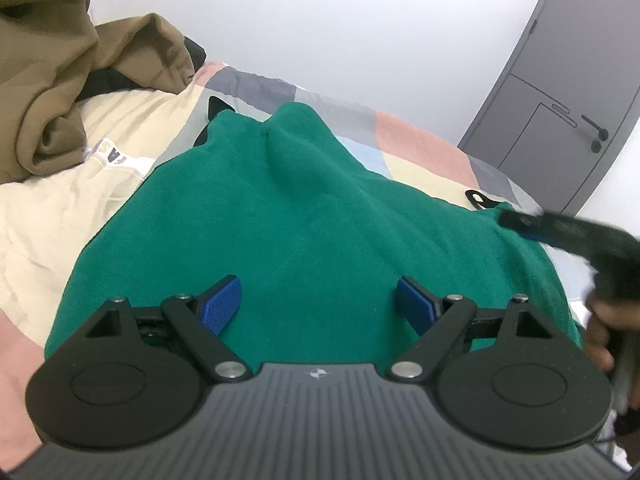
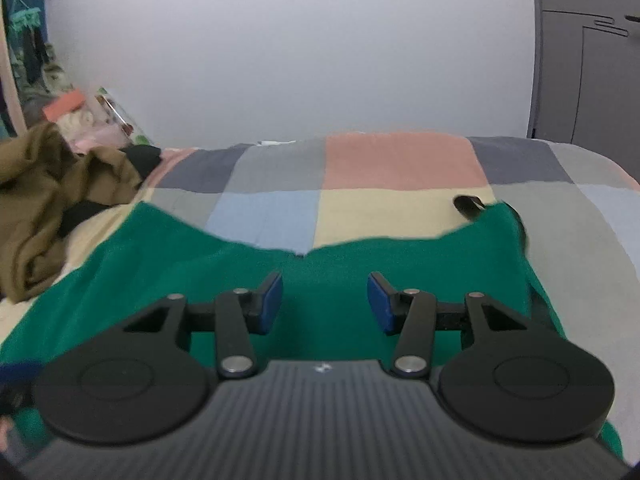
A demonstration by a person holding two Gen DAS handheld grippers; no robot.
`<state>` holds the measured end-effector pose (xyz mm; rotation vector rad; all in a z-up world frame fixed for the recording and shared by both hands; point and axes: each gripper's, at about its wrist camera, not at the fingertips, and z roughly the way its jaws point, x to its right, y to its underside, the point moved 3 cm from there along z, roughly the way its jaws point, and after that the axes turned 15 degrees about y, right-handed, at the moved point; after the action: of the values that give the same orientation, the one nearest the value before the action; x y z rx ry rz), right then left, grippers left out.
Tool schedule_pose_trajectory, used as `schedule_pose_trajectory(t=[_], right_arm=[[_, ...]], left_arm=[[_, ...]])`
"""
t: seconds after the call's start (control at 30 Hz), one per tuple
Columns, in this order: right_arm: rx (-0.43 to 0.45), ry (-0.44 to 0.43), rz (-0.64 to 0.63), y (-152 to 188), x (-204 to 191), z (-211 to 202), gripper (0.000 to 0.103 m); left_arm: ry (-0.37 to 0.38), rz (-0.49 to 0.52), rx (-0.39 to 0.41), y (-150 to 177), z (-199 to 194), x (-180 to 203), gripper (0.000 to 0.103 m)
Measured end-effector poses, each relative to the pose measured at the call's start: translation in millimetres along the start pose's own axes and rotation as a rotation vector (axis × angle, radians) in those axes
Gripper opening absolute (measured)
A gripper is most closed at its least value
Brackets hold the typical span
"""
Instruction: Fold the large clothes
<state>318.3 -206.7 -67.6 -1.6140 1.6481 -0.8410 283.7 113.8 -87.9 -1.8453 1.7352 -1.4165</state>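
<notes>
A large green garment lies spread over the patchwork bedcover, with a raised fold running up its middle in the left wrist view. My left gripper hovers just above the garment's near part, jaws wide open and nothing between the blue pads. My right gripper is open too, over the same green garment near its far wavy edge, gripping nothing. In the left wrist view a blurred finger of the right gripper reaches over the garment's right corner, with a hand behind it.
A crumpled brown garment is heaped at the left on a cream one. Black strap loops poke out from under the green garment's far corners. A grey door and a white wall stand beyond the bed.
</notes>
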Motion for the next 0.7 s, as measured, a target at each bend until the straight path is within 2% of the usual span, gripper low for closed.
schedule_pose_trajectory(t=[0.1, 0.2, 0.37, 0.47, 0.6, 0.7], right_arm=[[0.064, -0.045, -0.033, 16.3, 5.5, -28.7, 0.05], [0.098, -0.02, -0.089, 33.3, 4.4, -39.6, 0.05], [-0.002, -0.014, -0.051, 49.8, 1.4, -14.9, 0.051], [0.01, -0.006, -0.093, 54.5, -5.5, -5.8, 0.051], [0.008, 0.008, -0.083, 61.6, -7.9, -6.0, 0.051], [-0.037, -0.019, 0.012, 59.9, 1.6, -18.3, 0.051]], left_arm=[[-0.017, 0.031, -0.009, 2.1, 0.9, 3.0, 0.088], [-0.032, 0.048, -0.021, 4.1, 4.5, 3.4, 0.088], [-0.041, 0.057, -0.043, 7.0, 9.9, 0.3, 0.088], [-0.042, 0.048, -0.066, 11.2, 14.5, -2.9, 0.088], [-0.045, 0.048, -0.085, 11.4, 16.1, -5.3, 0.088], [-0.035, 0.022, -0.084, 11.2, 6.2, -3.7, 0.088]])
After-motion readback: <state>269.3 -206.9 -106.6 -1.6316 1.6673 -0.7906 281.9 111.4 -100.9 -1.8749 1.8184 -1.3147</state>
